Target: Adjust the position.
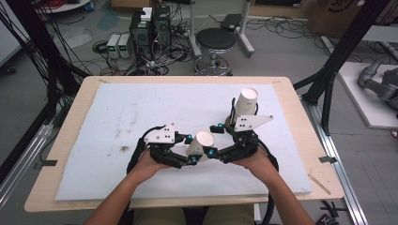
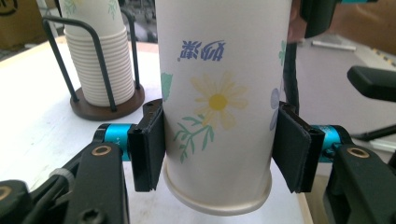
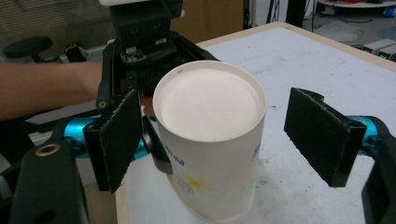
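A white paper cup (image 1: 202, 143) with a yellow flower print is held tilted above the white mat between both hands. My left gripper (image 1: 192, 150) is shut on it, and in the left gripper view its pads (image 2: 148, 144) press the cup (image 2: 217, 102) on both sides. My right gripper (image 1: 215, 139) is open around the cup's flat white end (image 3: 210, 100). Its right pad (image 3: 322, 133) stands clear of the cup wall, while the other sits close beside it. The left gripper's black body (image 3: 144, 42) shows behind the cup in the right gripper view.
A stack of paper cups (image 1: 246, 102) stands in a wire holder with a dark round base (image 2: 105, 105), just beyond the right hand. The white mat (image 1: 141, 108) covers a wooden table (image 1: 75, 108). A stool (image 1: 215, 42) and cabling lie on the floor past the far edge.
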Demonstrator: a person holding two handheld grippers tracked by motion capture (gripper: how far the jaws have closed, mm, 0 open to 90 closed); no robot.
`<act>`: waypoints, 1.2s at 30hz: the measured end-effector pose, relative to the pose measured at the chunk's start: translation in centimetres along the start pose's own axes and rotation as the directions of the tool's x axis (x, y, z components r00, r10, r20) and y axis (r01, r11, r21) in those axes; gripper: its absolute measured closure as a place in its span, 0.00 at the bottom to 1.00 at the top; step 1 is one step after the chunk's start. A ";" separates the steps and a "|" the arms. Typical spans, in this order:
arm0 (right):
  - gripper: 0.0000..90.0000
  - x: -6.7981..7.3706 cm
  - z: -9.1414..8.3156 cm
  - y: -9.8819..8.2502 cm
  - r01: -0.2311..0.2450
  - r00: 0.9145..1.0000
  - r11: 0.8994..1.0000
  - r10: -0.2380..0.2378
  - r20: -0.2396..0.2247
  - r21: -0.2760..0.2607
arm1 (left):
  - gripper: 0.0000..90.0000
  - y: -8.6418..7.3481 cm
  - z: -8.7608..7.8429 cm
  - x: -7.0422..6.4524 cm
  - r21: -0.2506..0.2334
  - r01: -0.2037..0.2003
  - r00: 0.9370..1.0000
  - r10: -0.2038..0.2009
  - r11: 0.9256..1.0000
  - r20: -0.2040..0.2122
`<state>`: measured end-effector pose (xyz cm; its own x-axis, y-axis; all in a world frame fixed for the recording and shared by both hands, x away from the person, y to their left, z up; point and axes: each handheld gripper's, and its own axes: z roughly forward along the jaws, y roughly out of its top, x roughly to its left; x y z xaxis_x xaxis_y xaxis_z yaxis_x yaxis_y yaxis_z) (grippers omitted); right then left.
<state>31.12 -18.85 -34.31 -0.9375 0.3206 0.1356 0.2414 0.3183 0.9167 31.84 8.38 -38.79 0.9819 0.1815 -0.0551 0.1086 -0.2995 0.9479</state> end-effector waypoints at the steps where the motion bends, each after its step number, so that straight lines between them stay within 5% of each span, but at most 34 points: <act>1: 0.22 0.0 -0.1 0.1 0.008 1.000 1.000 -0.008 -0.002 0.005 | 0.45 0.2 -0.1 0.0 0.020 -0.006 1.000 0.006 1.000 0.001; 4: 0.22 -0.1 -0.5 0.3 0.052 0.999 0.997 -0.052 -0.014 0.052 | 0.45 0.6 -0.2 0.0 0.088 -0.023 1.000 0.022 0.996 0.006; 6: 0.22 -0.2 -0.5 0.4 0.075 0.997 0.994 -0.075 -0.009 0.084 | 0.45 1.2 -0.3 0.0 0.154 -0.051 0.999 0.049 0.987 0.018; 11: 0.22 -0.1 -0.3 0.6 0.112 0.994 0.985 -0.111 -0.019 0.133 | 0.45 1.9 -0.3 0.1 0.221 -0.081 0.997 0.075 0.972 0.033; 15: 0.22 0.0 0.2 0.7 0.157 0.987 0.969 -0.152 -0.041 0.192 | 0.45 2.7 -0.1 0.0 0.287 -0.115 0.993 0.105 0.951 0.051; 16: 0.22 0.0 0.4 0.8 0.164 0.986 0.965 -0.158 -0.046 0.203 | 0.45 3.0 0.0 0.0 0.315 -0.133 0.991 0.120 0.940 0.059; 18: 0.22 0.0 0.5 0.8 0.175 0.985 0.960 -0.169 -0.047 0.218 | 0.45 3.1 0.0 -0.1 0.328 -0.139 0.990 0.126 0.935 0.061; 21: 0.22 0.0 1.0 0.9 0.202 0.979 0.946 -0.192 -0.064 0.252 | 0.45 3.5 0.1 -0.1 0.367 -0.164 0.986 0.147 0.916 0.073; 22: 0.23 0.1 1.3 1.0 0.216 0.976 0.936 -0.203 -0.076 0.277 | 0.45 3.6 0.3 -0.2 0.389 -0.176 0.984 0.157 0.904 0.081; 23: 0.23 0.1 1.5 1.0 0.225 0.974 0.932 -0.210 -0.082 0.284 | 0.45 3.6 0.3 -0.2 0.389 -0.176 0.984 0.157 0.904 0.081; 26: 0.23 0.3 1.8 1.1 0.238 0.971 0.923 -0.221 -0.090 0.302 | 0.45 3.5 0.5 -0.2 0.418 -0.185 0.983 0.160 0.889 0.096; 27: 0.28 0.4 2.0 1.2 0.251 0.968 0.914 -0.228 -0.109 0.320 | 0.45 3.5 0.6 -0.3 0.422 -0.184 0.983 0.157 0.888 0.100; 36: 0.41 0.6 2.8 1.5 0.306 0.951 0.877 -0.262 -0.164 0.370 | 0.45 3.3 1.0 -0.4 0.442 -0.195 0.980 0.154 0.875 0.127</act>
<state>31.63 -15.71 -33.91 -0.9960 0.0748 -0.0497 0.0178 0.7070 0.7070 31.94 6.37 -36.00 0.9985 0.0125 0.0525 -0.0280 -0.7120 0.7016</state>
